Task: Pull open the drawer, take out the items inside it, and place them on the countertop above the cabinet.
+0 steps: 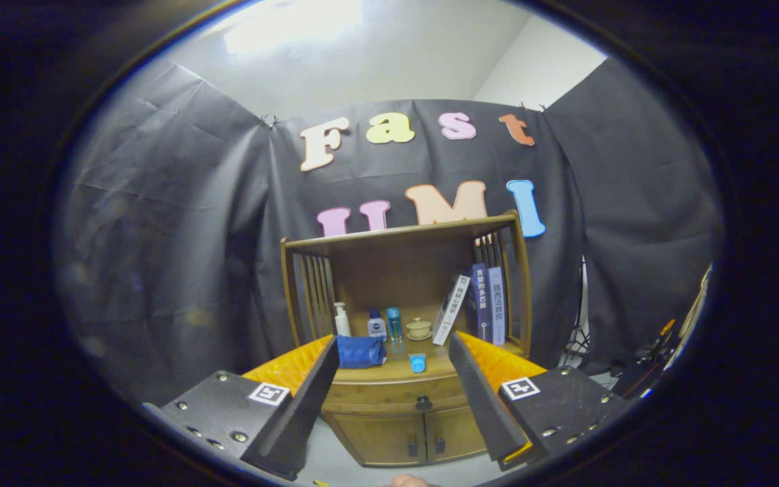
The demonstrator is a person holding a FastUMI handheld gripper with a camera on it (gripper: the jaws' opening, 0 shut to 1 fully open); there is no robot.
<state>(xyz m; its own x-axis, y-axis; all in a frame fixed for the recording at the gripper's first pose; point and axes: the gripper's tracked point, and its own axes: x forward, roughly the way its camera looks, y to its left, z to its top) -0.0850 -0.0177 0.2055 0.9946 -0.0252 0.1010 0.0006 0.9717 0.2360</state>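
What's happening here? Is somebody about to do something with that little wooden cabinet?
A person is aiming a handheld gripper at the cabinet. Its fingers are spread open with nothing between them, some way short of the cabinet. The drawer looks shut, its knob untouched. A blue pouch, small bottles and books already stand on the countertop above.

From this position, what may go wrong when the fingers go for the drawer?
1. The drawer knob is small and the gripper fingers stand wide open, apart from the cabinet; they may close beside the knob or slip off it.
2. The countertop already holds a blue pouch, bottles, a small blue cap and leaning books, so placing items there may knock something over.
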